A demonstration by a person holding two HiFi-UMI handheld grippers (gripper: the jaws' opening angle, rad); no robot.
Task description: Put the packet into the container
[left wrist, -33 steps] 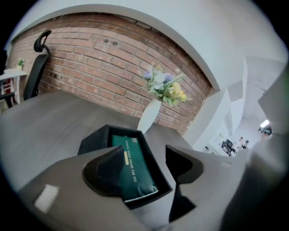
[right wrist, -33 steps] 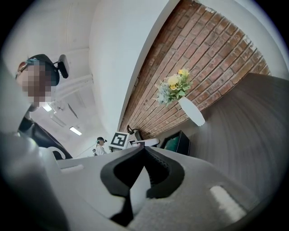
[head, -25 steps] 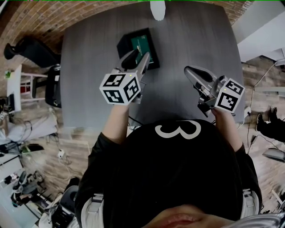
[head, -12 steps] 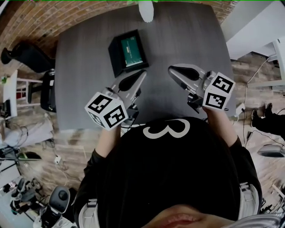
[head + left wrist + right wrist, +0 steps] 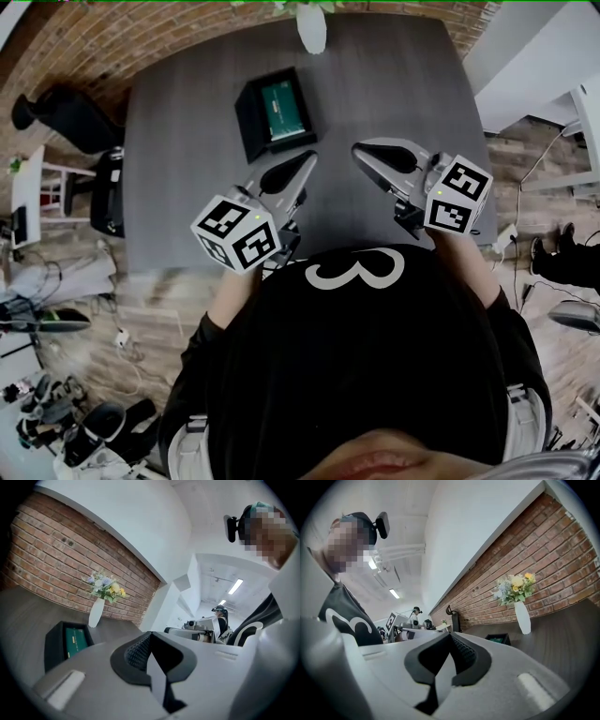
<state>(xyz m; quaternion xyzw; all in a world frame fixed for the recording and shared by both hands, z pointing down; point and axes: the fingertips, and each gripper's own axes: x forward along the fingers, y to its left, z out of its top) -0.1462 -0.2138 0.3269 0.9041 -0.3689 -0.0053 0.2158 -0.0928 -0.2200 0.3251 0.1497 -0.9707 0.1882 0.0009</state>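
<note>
Judging by how things lie, the placing step is over. The left gripper [image 5: 302,165] has its jaws fully together with nothing between them; in the left gripper view the two dark pads meet along a thin seam. The right gripper [image 5: 367,154] looks the same in its own view, pads pressed against each other and holding nothing. Neither gripper touches anything. Both hover above the near part of the tabletop [image 5: 403,84], close in front of the person, with their tips angled toward each other but apart.

Beyond the left gripper's tip, with a clear gap between them, stands the black container [image 5: 246,118] on the tabletop. The green packet [image 5: 284,105] lies inside it, flat on the bottom as far as the head view shows, with the dark walls around it. From the left gripper view the packet shows as a green strip below the container's rim. Farther out, at the far edge of the tabletop by the brick wall, stands a white vase [image 5: 311,32] of flowers, well apart from the container.

With the packet already in the container, I judge that little is left to do. The next move calls only for keeping both grippers clear of the container so it isn't knocked. If the packet proves to be lying crooked, the left gripper is the nearer one for a nudge.
</note>
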